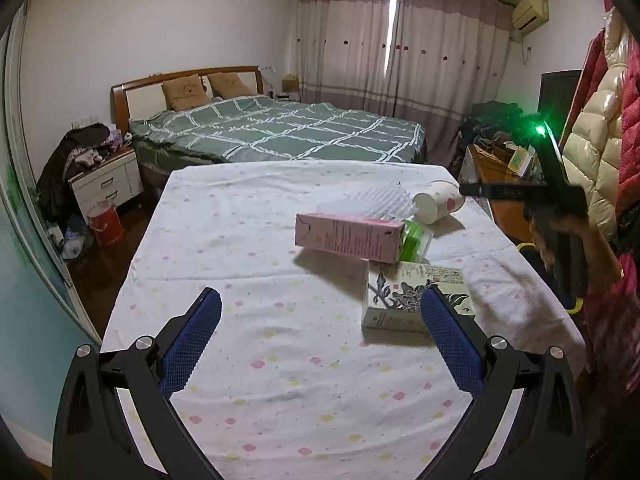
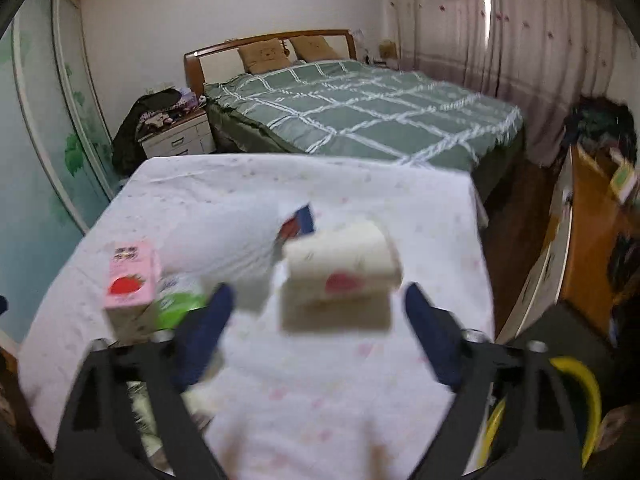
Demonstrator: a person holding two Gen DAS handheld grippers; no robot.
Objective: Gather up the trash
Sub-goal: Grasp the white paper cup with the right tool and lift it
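Observation:
On the table with the white dotted cloth (image 1: pixel 280 360) lie a pink carton (image 1: pixel 348 238), a green bottle (image 1: pixel 416 242) behind it, a patterned box (image 1: pixel 400 292) and a paper cup (image 1: pixel 438 202) on its side. My left gripper (image 1: pixel 320 294) is open over the bare cloth, its right finger overlapping the patterned box. In the blurred right wrist view my right gripper (image 2: pixel 318 292) is open. The paper cup (image 2: pixel 344 268) lies just ahead of its fingertips, and the pads do not press on it. The pink carton (image 2: pixel 132 276) stands to its left.
A white foam sheet (image 1: pixel 368 200) lies behind the carton. A yellow rim (image 2: pixel 576 392) shows beside the table's right edge. A green bed (image 1: pixel 280 128), a nightstand (image 1: pixel 106 184), a wooden cabinet (image 2: pixel 588 248) and hanging coats (image 1: pixel 600 140) surround the table. A person's forearm (image 1: pixel 596 256) is at right.

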